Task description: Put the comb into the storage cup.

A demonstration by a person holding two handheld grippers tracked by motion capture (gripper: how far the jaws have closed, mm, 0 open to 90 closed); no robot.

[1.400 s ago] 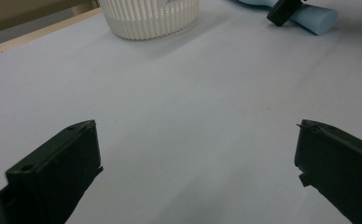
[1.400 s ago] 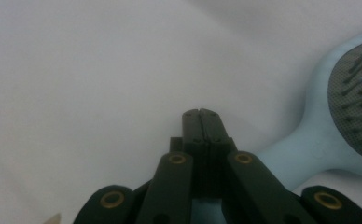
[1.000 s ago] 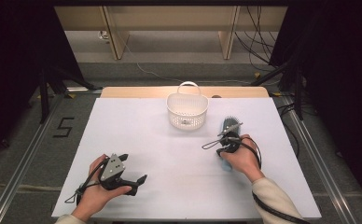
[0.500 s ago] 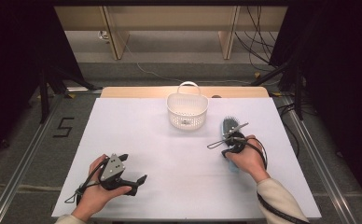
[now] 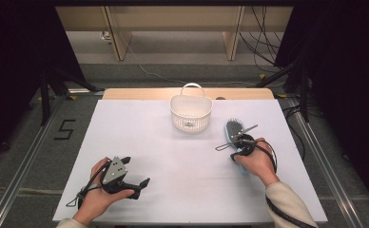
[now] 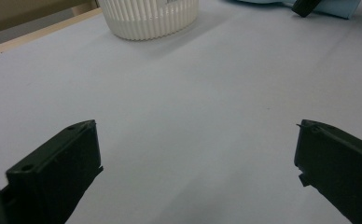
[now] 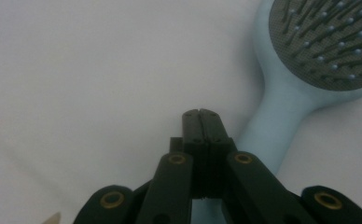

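1. Brush (image 5: 233, 130) lies flat, bristles up, near the right edge of the surface (image 5: 173, 199), just right of the basket (image 5: 190, 113). Its pale blue handle runs back toward the person, under the right hand.

2. Basket stands upright at the far edge of the surface, about mid-width, handle raised. From the high view it looks empty but for a small dark mark on its wall; I cannot tell what that is.

3. Right tongs (image 7: 200, 115) are closed tip to tip with nothing between them. In the right gripper view they hang just beside the brush handle (image 7: 272, 121), on its left, not around it. Whether they touch the surface I cannot tell.

4. Left tongs (image 6: 195, 154) are spread wide and empty, low over bare surface near the front left corner, well apart from brush and basket. They point toward the basket (image 6: 149, 18).

5. Progress, as I judge it: the work looks like getting the brush into the basket, and it is at the very start. Nothing is gripped and the brush rests wholly on the surface.

6. Left to do: part the right tongs, close them on the handle, lift, carry the short way left and set the brush in the basket.
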